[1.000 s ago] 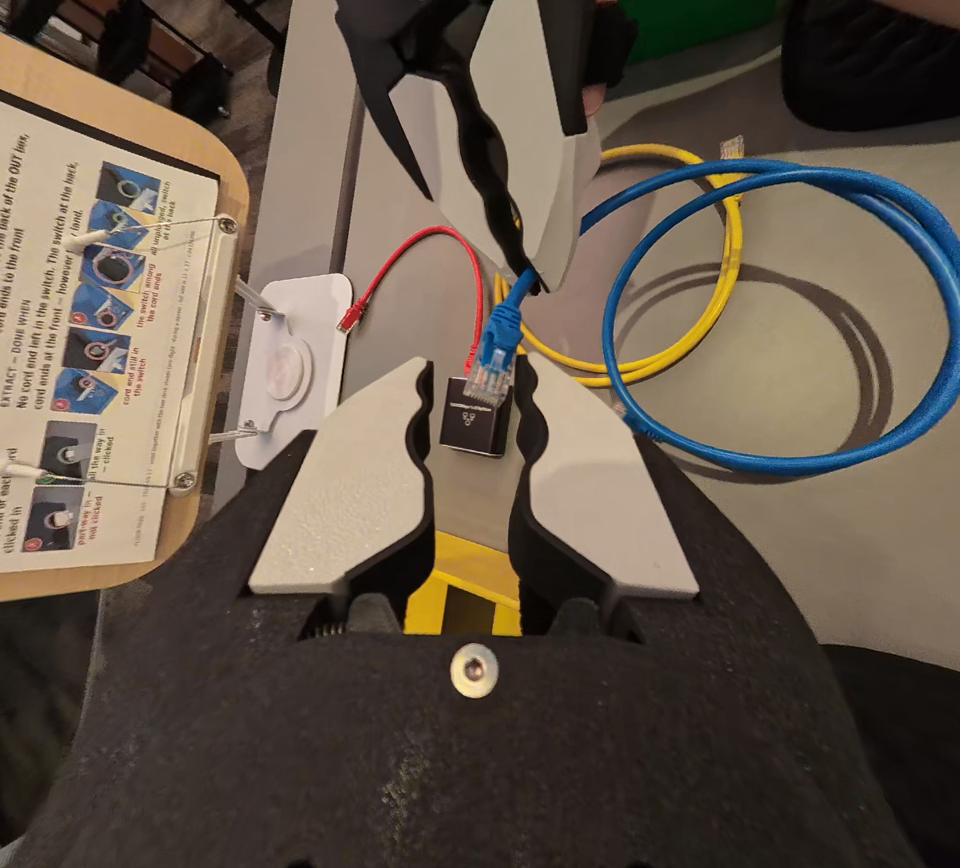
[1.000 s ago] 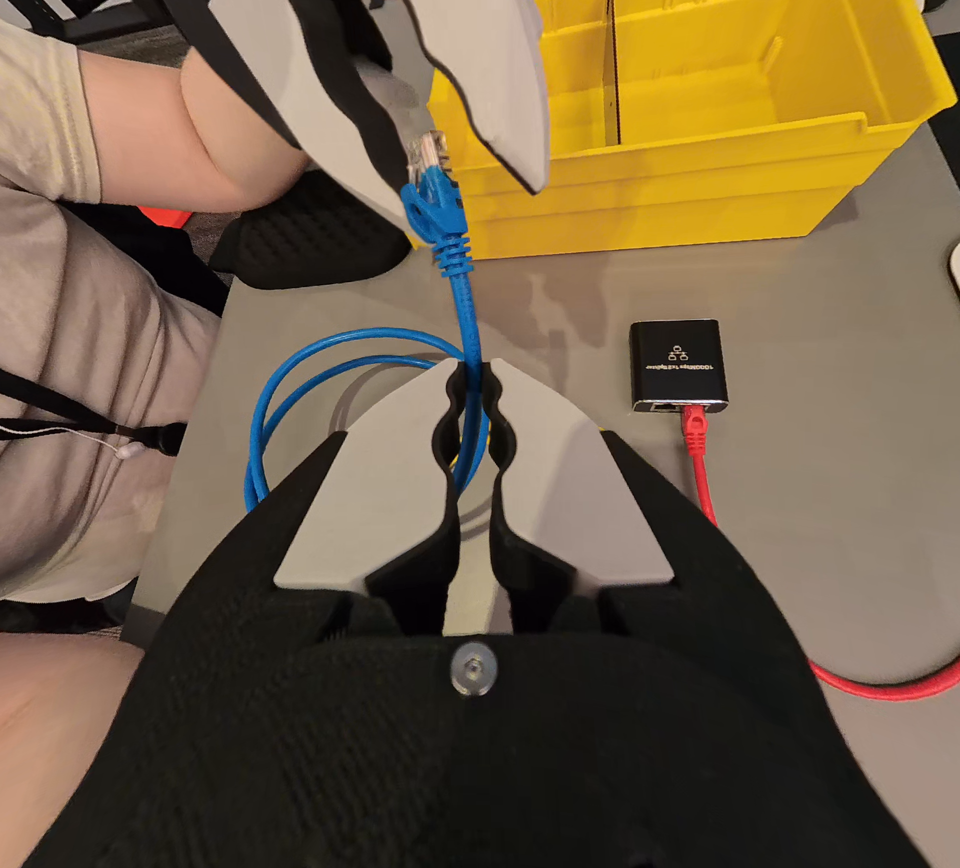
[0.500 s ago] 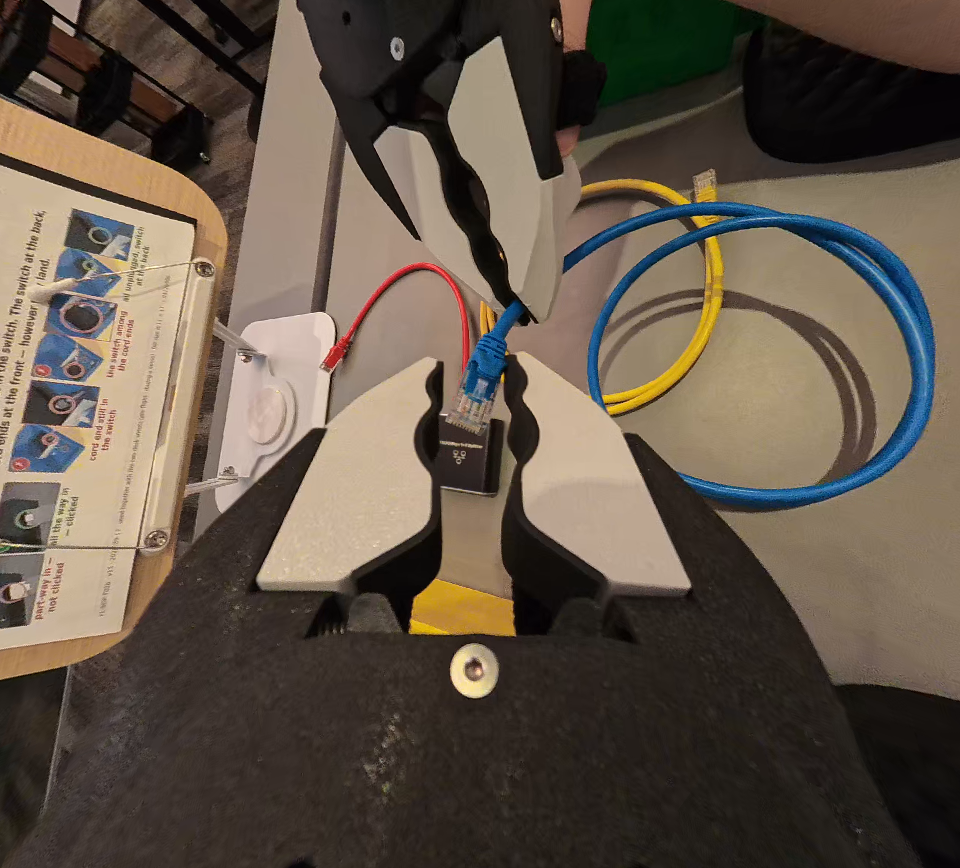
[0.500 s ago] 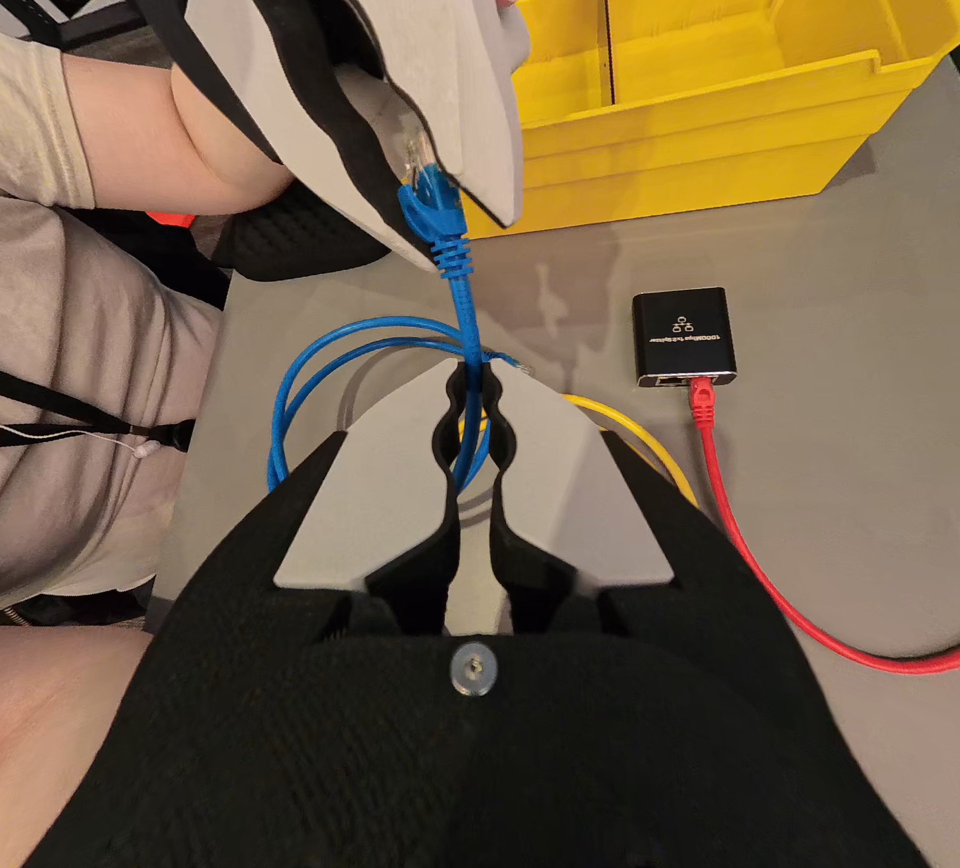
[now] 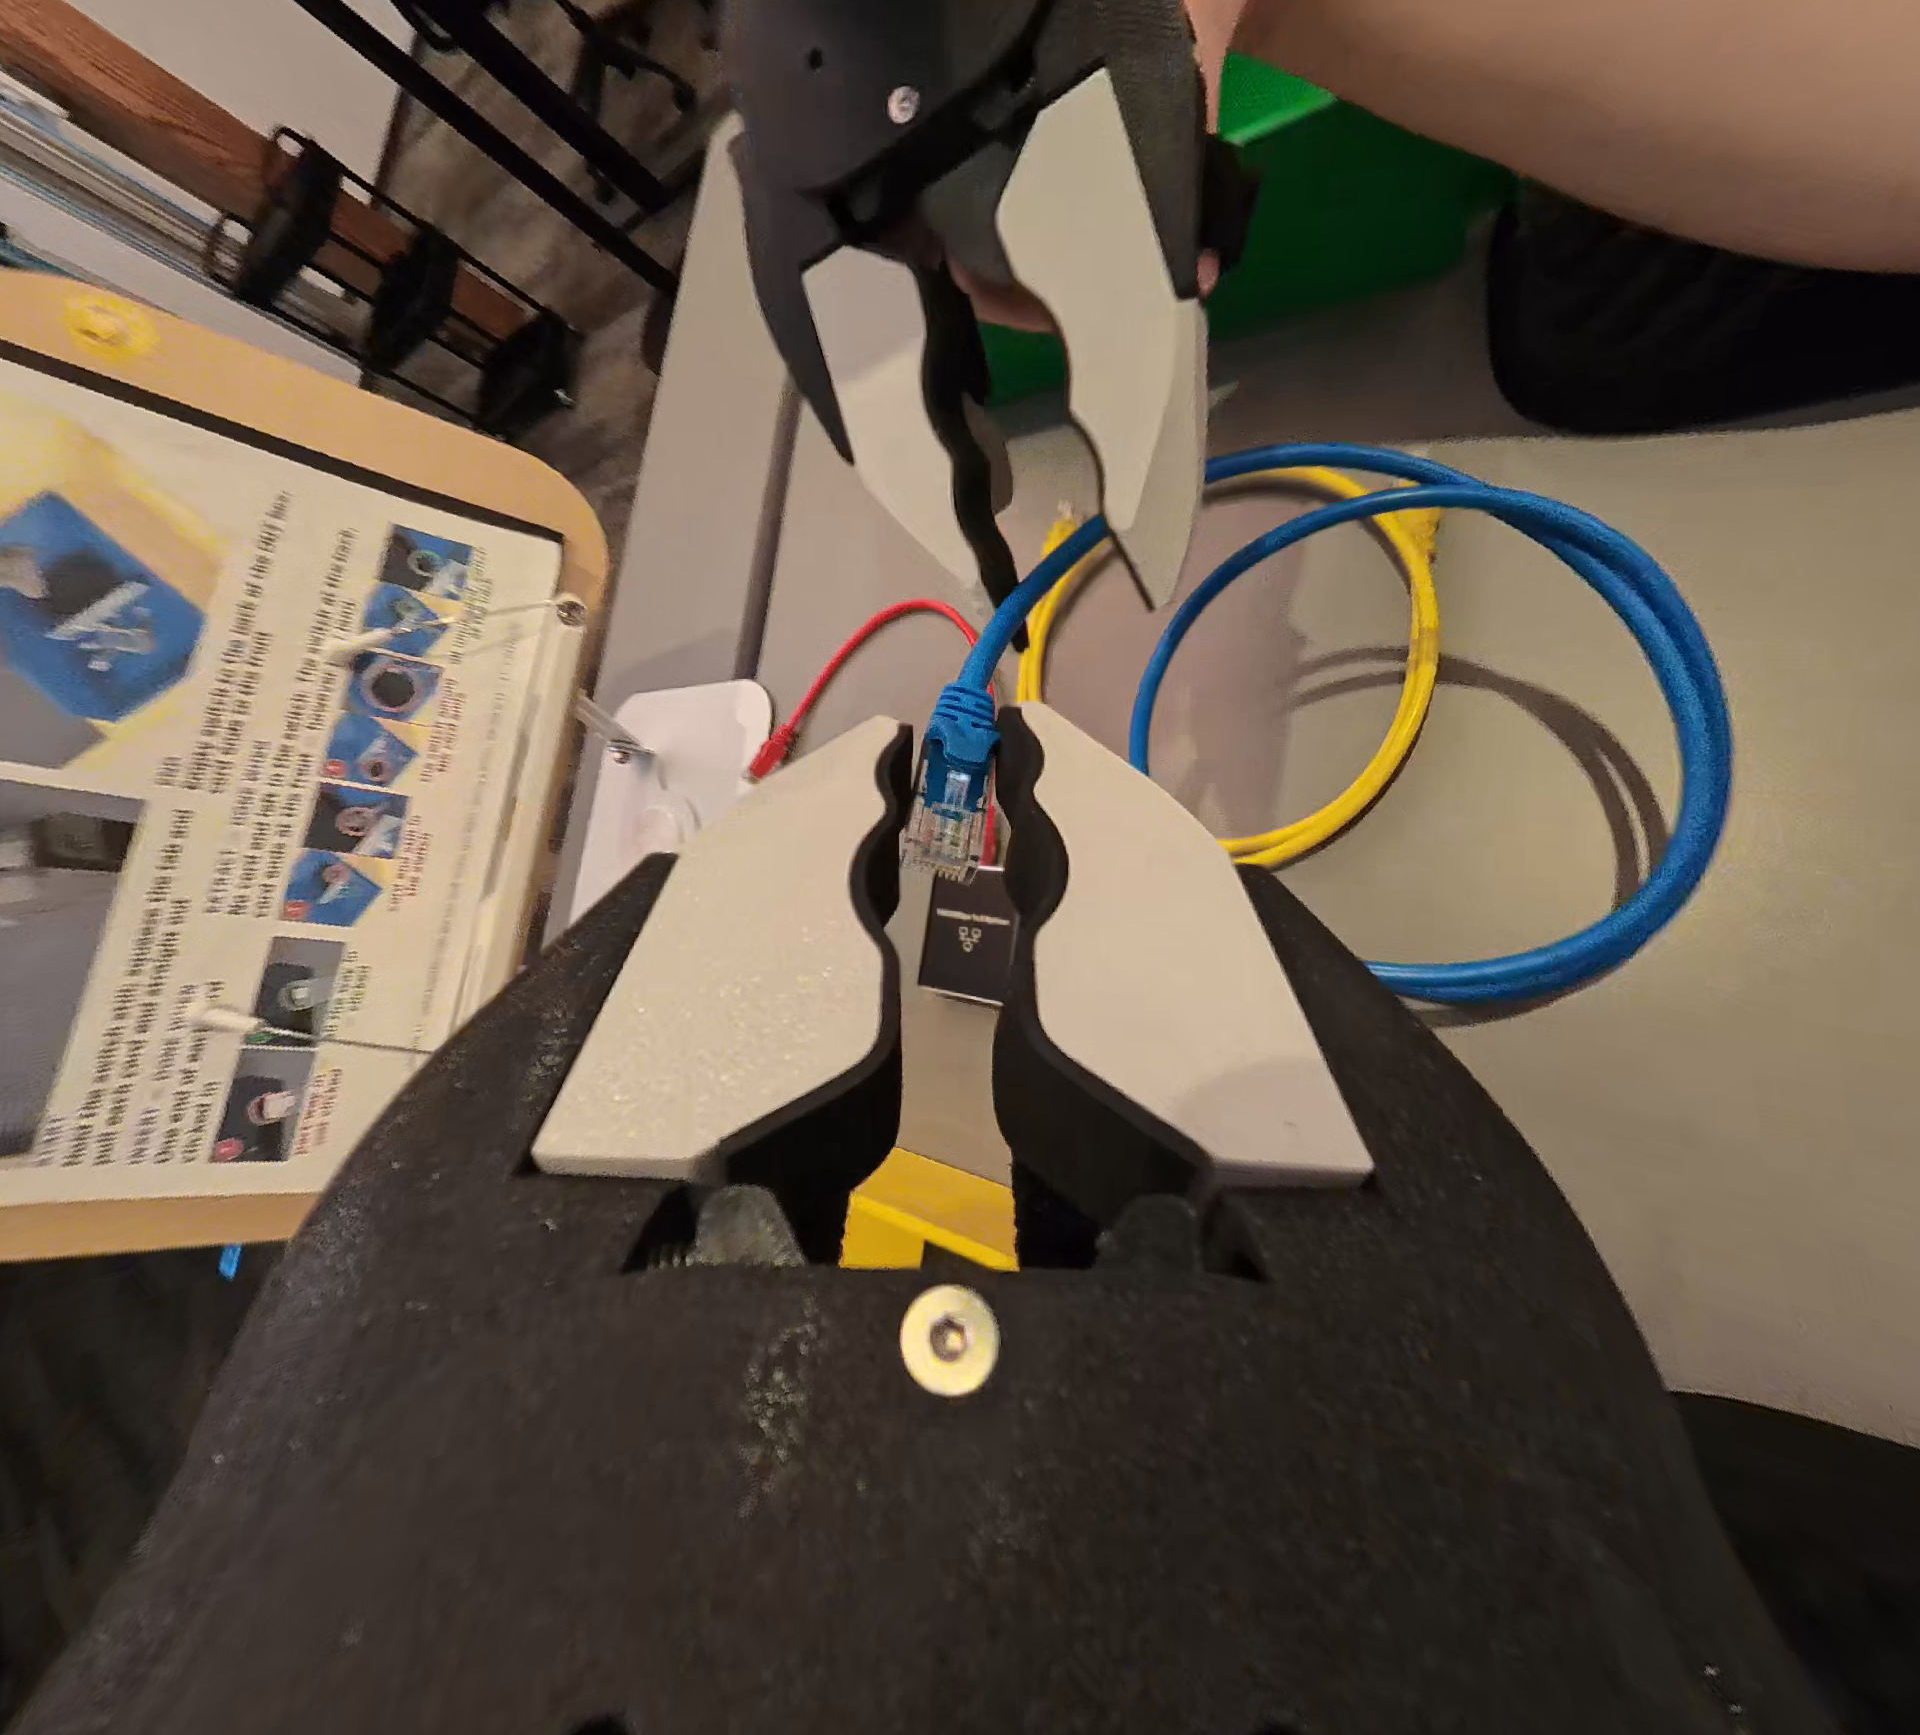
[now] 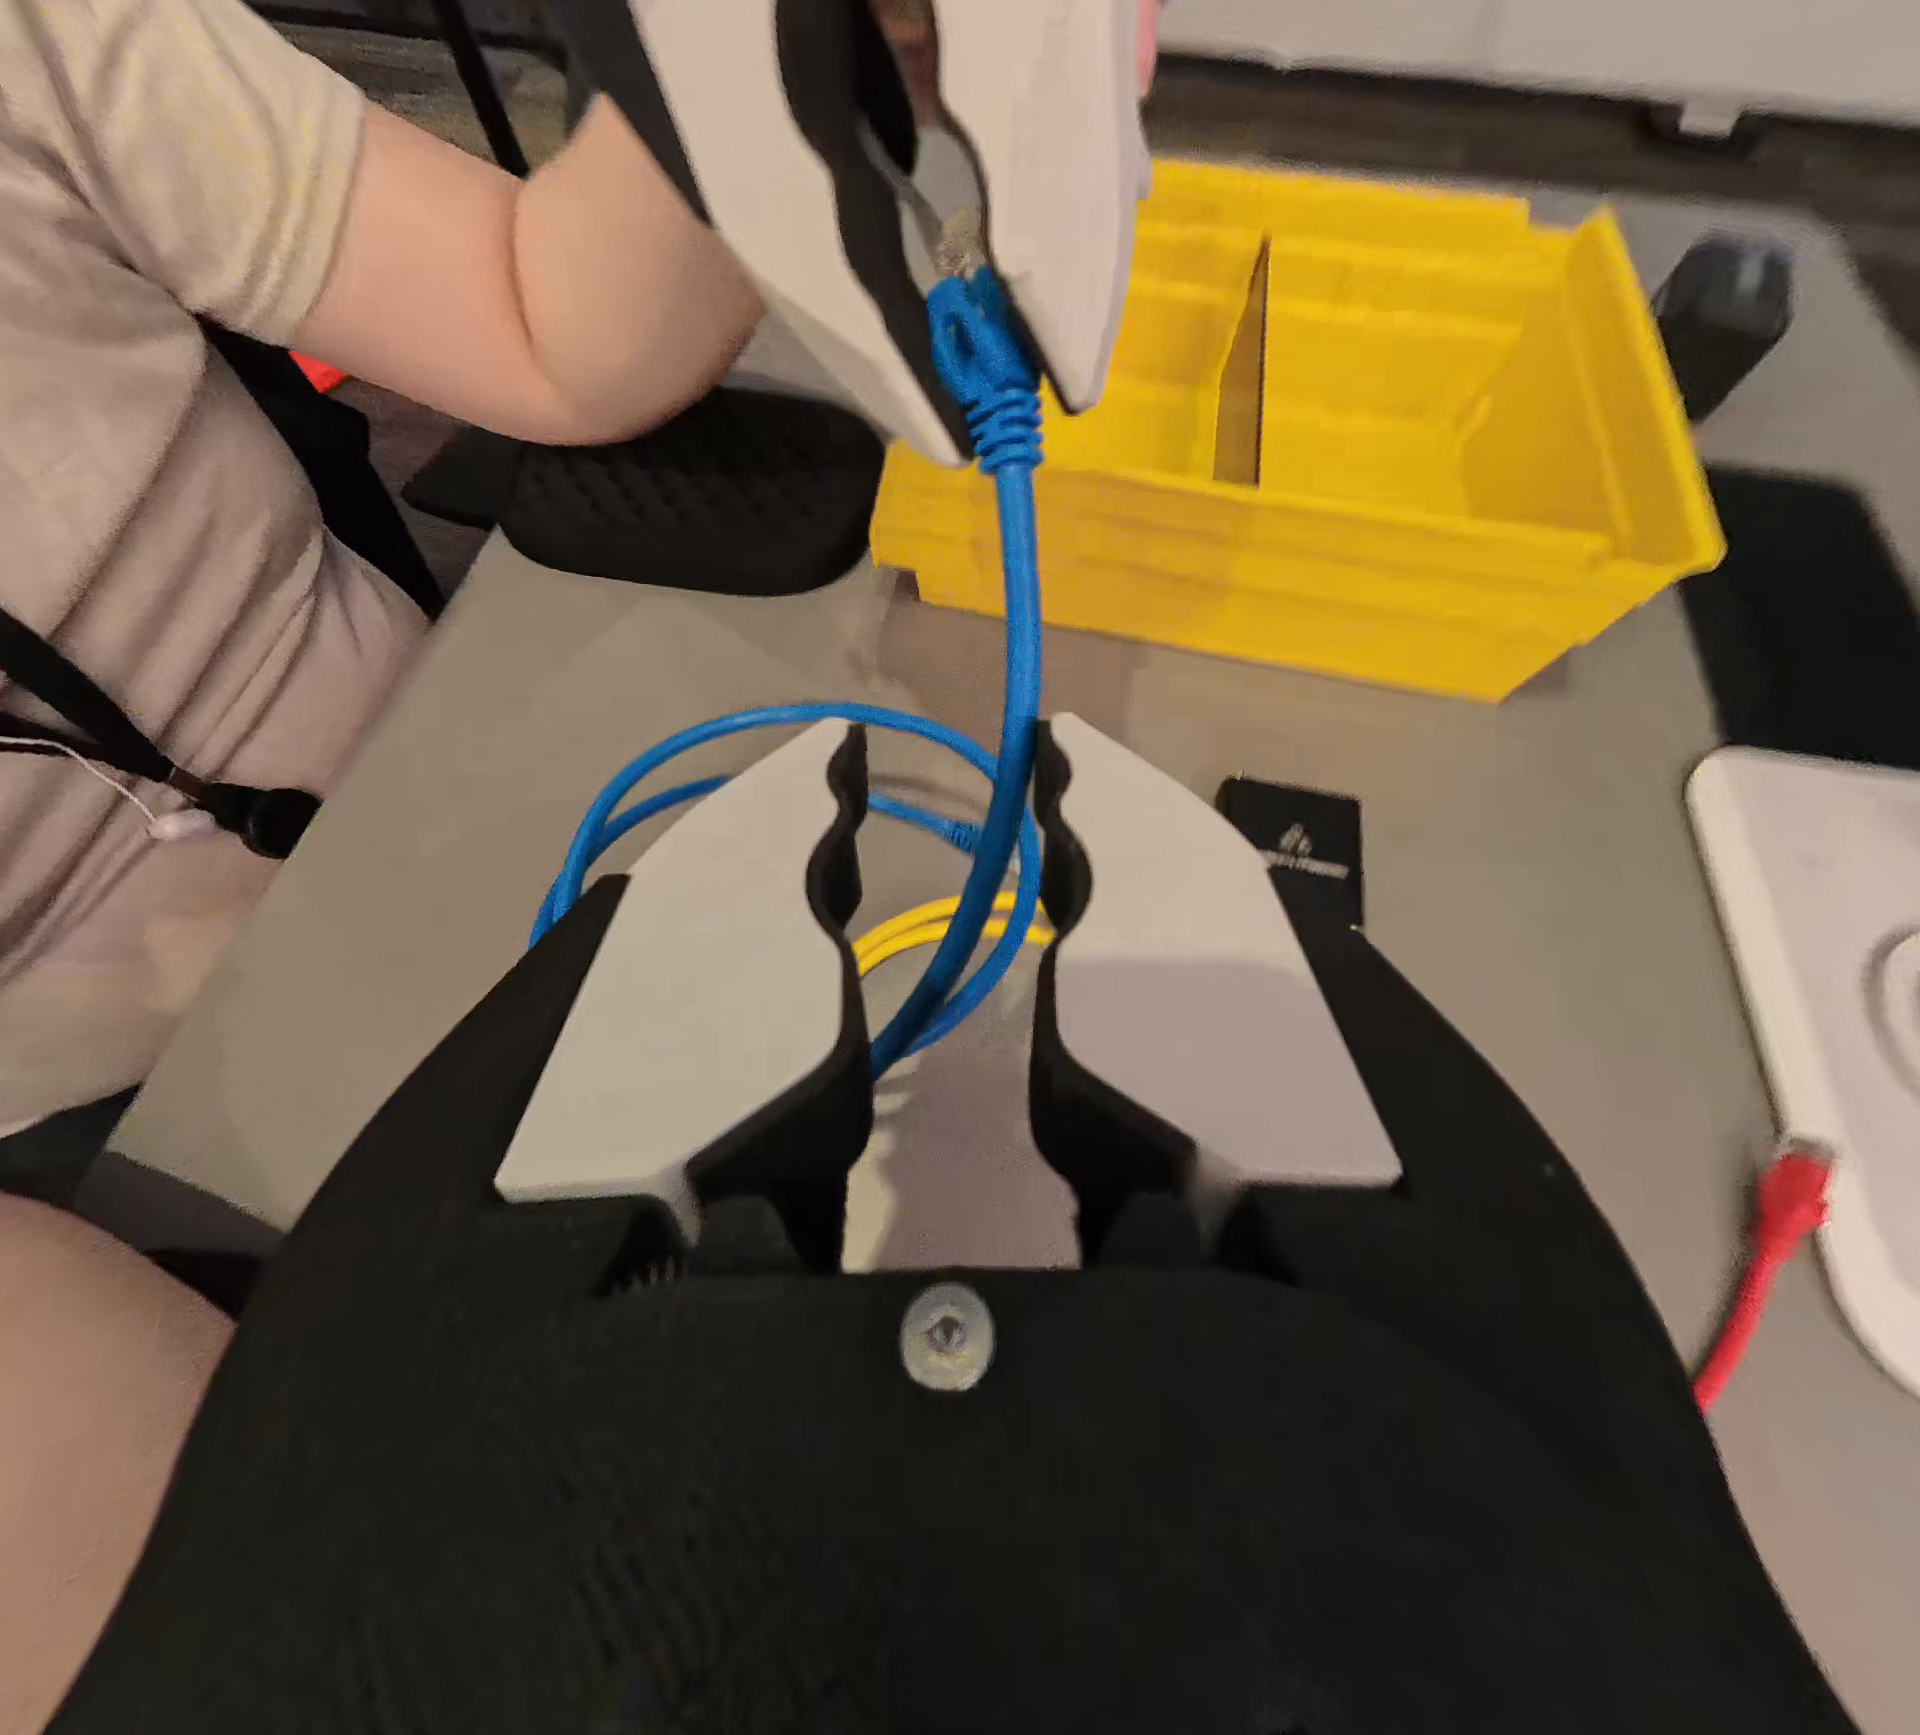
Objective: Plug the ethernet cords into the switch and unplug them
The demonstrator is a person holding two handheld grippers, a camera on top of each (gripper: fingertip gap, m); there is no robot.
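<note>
The blue cord (image 6: pixel 1023 605) is light and limp along its length, so it will sag and swing; only the clear plug (image 5: pixel 943 818) at its end is stiff, and its small locking tab looks easy to snap or press by mistake. The best hold is on the plug body and its ribbed blue boot, flat sides against the pads, leaving the tip free to enter the port.

That is where the left claw (image 5: pixel 954 755) now grips: it is clenched on the plug, with the tip pointing down toward the small black switch (image 5: pixel 971 947) lying near the middle of the bench (image 5: pixel 1558 1114). The rest of the cord lies coiled on the bench over a yellow cord (image 5: pixel 1429 646), and a red cord (image 5: pixel 862 636) trails off toward the bench's edge beside a white pad (image 5: pixel 686 729).

A second ago the left claw stood wider around the plug and the right claw (image 6: pixel 945 740) was pinched on the cord just behind it. Now the right claw is released, its pads spread, the cord merely brushing one side, so the plug has passed from right to left.
</note>
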